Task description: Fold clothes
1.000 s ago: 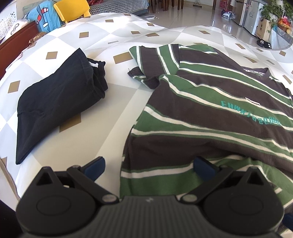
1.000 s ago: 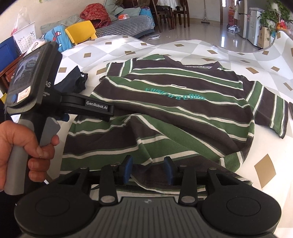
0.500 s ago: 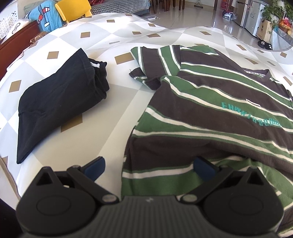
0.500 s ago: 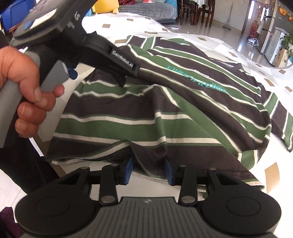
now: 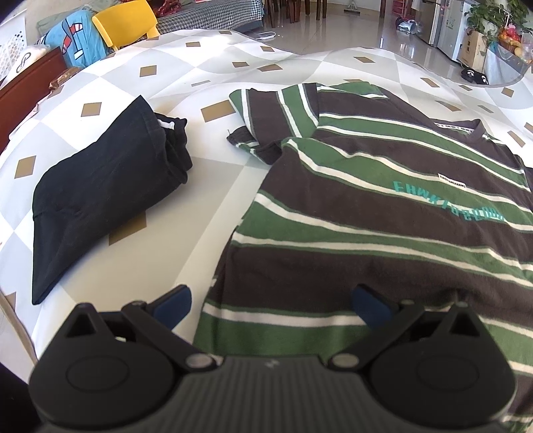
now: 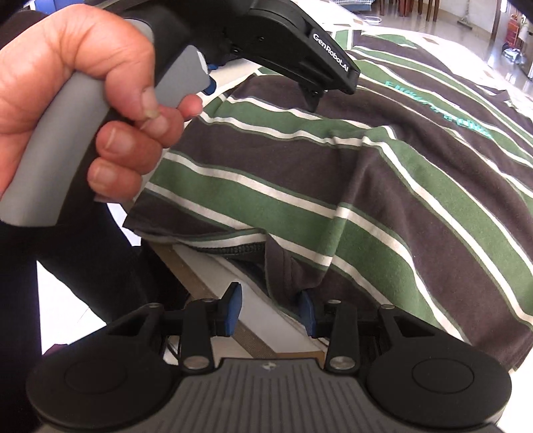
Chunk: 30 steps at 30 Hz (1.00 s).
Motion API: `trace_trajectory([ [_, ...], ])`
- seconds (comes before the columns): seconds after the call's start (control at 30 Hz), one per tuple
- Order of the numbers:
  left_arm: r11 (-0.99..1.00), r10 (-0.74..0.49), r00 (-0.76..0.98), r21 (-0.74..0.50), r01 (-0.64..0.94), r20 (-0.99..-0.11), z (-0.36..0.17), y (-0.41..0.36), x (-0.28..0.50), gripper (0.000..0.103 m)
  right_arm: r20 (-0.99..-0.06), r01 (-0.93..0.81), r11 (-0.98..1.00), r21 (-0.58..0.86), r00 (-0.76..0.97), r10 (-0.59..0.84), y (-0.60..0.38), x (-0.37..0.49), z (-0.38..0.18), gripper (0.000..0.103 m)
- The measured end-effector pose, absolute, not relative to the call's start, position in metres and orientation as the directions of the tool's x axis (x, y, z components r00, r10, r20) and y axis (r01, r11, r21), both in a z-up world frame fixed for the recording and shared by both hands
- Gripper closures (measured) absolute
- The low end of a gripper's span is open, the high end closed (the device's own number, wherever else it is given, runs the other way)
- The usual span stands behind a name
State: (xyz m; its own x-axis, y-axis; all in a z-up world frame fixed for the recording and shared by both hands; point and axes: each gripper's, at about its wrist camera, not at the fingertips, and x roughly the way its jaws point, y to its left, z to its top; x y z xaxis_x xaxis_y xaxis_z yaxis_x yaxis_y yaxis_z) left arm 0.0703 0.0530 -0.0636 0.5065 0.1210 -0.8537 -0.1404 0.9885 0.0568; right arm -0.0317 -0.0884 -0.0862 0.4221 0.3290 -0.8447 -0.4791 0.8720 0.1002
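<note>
Left gripper [image 5: 271, 304]: your jaws stand wide apart, nothing between the pads. Left pad over bare tablecloth, right pad over the shirt's lower part.
Right gripper [image 6: 269, 308]: jaws parted, a clear gap shows between the blue pads. Left pad is clear of the cloth. Right pad sits just beside a hanging fold of the hem; can't tell if it touches. No pinch on the fabric.
Striped shirt [image 5: 383, 213]: brown, green and white stripes, spread face up straight ahead of your left gripper, teal lettering ahead and to the right. Sleeve lies bunched further ahead, near centre. From the right gripper, the hem [image 6: 233, 234] droops over the table edge just ahead of the pads, one corner lifted in a ridge.
Left hand [image 6: 86, 110]: yours, wrapped round the grey handle of the left gripper, up and to the left of the right gripper, above the shirt's near edge.
Black garment [image 5: 106, 196]: folded, ahead and to the left of your left gripper, well apart from the shirt.
Tablecloth [image 5: 206, 186]: white and grey checks with gold diamonds, under both garments.
Yellow chair [image 5: 125, 21]: far ahead and left, beyond the table.
</note>
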Motion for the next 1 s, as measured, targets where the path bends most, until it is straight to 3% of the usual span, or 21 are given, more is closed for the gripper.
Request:
trace_trajectory([
  [0.33, 0.987, 0.123, 0.501, 0.054, -0.149, -0.857, -0.065, 0.054, 0.072, 0.000, -0.805, -0.367, 0.917, 0.155, 0.491, 0.333, -0.109, -0.020, -0.071, 0.066],
  [0.77, 0.991, 0.117, 0.512, 0.069, -0.112, -0.851, -0.066, 0.044, 0.072, 0.000, -0.759, -0.078, 0.996, 0.040, 0.646, 0.081, -0.145, -0.003, -0.062, 0.066],
  [1.0, 0.993, 0.117, 0.518, 0.088, -0.081, -0.847, -0.067, 0.037, 0.069, 0.000, -0.770, -0.063, 0.997, -0.032, 0.638, 0.015, -0.146, -0.003, -0.069, 0.064],
])
